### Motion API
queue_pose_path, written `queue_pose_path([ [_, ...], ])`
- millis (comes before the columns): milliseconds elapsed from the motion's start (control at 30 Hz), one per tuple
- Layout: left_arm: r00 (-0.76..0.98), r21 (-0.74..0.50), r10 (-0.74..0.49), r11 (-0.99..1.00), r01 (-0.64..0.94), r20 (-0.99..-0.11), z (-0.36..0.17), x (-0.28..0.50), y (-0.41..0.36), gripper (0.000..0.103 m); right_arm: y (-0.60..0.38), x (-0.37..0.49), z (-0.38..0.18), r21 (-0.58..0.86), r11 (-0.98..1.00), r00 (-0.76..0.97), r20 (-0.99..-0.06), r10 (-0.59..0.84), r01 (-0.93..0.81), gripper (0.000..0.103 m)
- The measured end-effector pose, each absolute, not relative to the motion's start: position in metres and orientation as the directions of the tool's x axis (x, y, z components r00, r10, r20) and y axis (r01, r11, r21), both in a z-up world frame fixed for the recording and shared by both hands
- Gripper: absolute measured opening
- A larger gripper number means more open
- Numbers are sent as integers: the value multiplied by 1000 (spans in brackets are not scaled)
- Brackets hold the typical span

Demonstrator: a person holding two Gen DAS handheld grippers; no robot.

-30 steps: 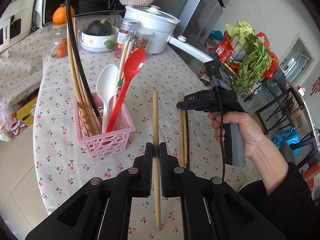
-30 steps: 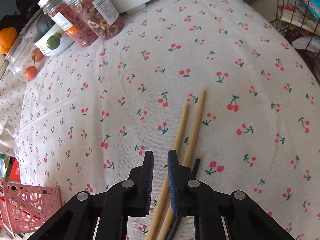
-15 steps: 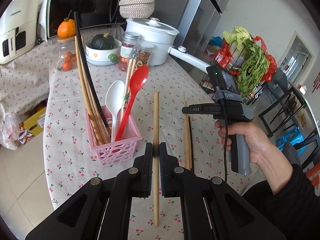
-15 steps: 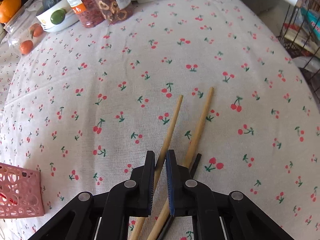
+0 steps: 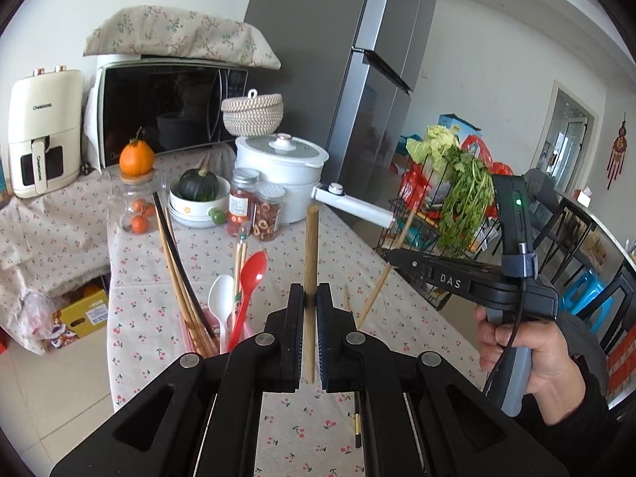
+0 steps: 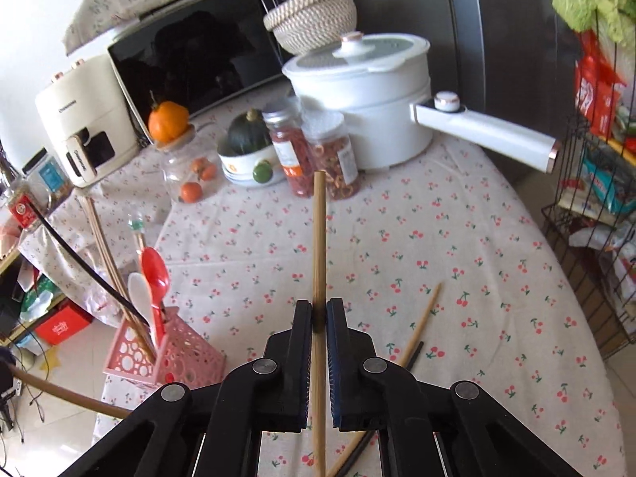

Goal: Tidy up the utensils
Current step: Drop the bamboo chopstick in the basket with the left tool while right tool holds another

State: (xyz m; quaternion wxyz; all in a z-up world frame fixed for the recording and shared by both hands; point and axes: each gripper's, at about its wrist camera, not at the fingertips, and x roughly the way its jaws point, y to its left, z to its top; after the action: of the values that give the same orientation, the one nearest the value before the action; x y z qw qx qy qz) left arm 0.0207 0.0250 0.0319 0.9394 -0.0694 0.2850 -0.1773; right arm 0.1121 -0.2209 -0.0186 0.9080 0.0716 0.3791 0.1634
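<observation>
**Both grippers hold a chopstick aloft**

The left gripper (image 5: 310, 302) is clamped on a wooden chopstick (image 5: 311, 262), lifted clear of the cherry-print tablecloth (image 6: 457, 238). The right gripper (image 6: 318, 318) pinches a second chopstick (image 6: 319, 246), also raised. To the left stands the pink basket (image 6: 175, 353) with spoons and chopsticks. One loose chopstick (image 6: 423, 318) and a black one lie on the cloth, right of the right gripper.
</observation>
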Motion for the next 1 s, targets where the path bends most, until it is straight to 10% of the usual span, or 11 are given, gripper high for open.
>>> queue_pose_path([
  [500, 880, -219, -271, 956, 197, -390, 74, 24, 61, 6, -208, 85, 50, 247, 902, 750, -501, 432, -354, 5],
  [1000, 872, -167, -163, 981, 95, -462, 50, 53, 81, 6, -182, 73, 58, 273, 861, 704, -496, 508, -429, 5],
])
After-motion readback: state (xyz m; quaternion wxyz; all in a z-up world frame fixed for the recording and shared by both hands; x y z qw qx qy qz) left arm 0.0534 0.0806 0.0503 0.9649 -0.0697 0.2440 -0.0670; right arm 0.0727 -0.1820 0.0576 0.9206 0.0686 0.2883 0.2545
